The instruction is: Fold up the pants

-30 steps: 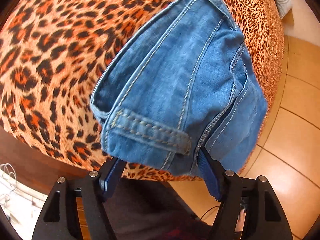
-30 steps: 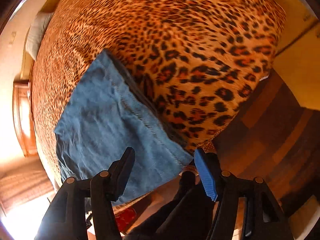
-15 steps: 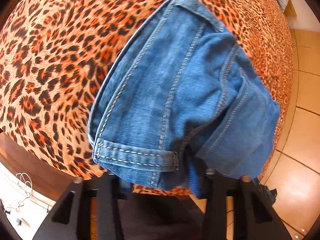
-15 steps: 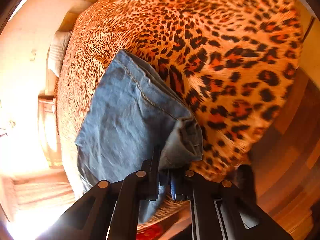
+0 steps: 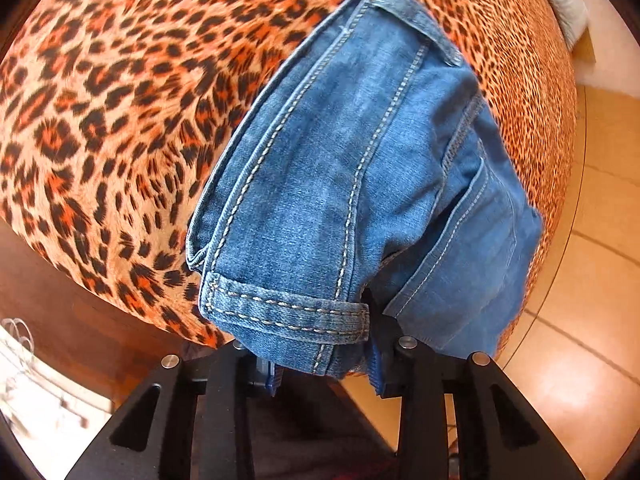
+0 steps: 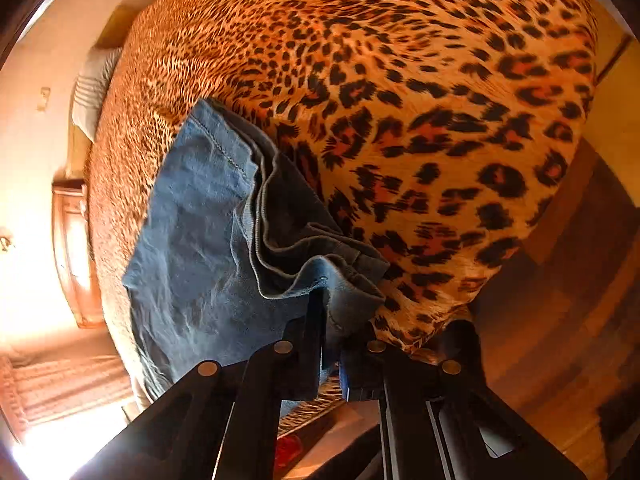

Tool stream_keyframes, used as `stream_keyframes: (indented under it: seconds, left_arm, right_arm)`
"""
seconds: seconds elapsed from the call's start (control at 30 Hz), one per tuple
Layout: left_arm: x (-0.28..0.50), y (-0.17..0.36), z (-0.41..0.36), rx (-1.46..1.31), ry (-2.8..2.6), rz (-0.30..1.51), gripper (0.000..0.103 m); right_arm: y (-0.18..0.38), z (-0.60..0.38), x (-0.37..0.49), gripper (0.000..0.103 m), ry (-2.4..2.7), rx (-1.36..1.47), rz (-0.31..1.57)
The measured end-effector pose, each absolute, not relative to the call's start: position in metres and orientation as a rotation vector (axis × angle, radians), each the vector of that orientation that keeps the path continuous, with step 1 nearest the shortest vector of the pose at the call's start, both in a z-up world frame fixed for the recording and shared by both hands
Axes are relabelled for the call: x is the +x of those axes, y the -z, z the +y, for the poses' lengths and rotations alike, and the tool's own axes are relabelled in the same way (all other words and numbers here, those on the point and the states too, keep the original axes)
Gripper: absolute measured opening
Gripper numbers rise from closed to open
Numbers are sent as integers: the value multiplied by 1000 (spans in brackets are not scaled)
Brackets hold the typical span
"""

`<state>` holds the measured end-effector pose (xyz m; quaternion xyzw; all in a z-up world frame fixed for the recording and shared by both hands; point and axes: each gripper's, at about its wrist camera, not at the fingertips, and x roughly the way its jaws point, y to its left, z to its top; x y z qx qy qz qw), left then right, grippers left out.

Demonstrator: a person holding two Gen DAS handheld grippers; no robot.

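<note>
Blue jeans (image 5: 360, 184) lie on a leopard-print bedspread (image 5: 120, 100), near its edge. Left gripper (image 5: 324, 368) has just closed and pinches the thick waistband end, belt loop (image 5: 280, 312) just above its fingers. Right gripper (image 6: 330, 344), pressed nearly together, pinches the bunched hem end (image 6: 320, 276). Tiled floor (image 5: 580, 320) to the right.
</note>
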<state>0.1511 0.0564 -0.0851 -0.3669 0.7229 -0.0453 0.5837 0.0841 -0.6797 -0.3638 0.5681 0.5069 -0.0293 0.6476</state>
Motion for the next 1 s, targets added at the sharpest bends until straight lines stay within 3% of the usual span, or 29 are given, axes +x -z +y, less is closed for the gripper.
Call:
stream_keyframes:
  seconds: [0.1,0.23,0.3,0.37,0.43,0.5,0.77,0.9,1.0]
  left_arm:
    - [160,75,55,-831,199,1698,35]
    - [169,30,54,-681,352,1636,47]
    - [181,12,59,-621,345,1590,51]
    - [199,2,68,-602,276,1541,64]
    - [221,3,73,-644,225,1490,71]
    - [248,18,66,-670,204,1508,71]
    - [300,72,30,-702,163,1623,67]
    - [306,88,55,-806,179,1600,70]
    - [299,102,76,-905,175,1593,67]
  right_arm:
    - [358,-678,81,15,52,1253,1207]
    - [328,-702,77,30,177,1140,1209]
    - [307,-713,85,30,202,1018,1161]
    - [283,-716,105,32,200,926,1116]
    - [265,-709,136,44,117,897,1069]
    - [246,-678,181,51,-45,864,1052]
    - [219,-481,337,53,-493,471,1179]
    - [226,-434,367,63,-552,249,1260]
    - [231,-413,369,60,-552,96,1285]
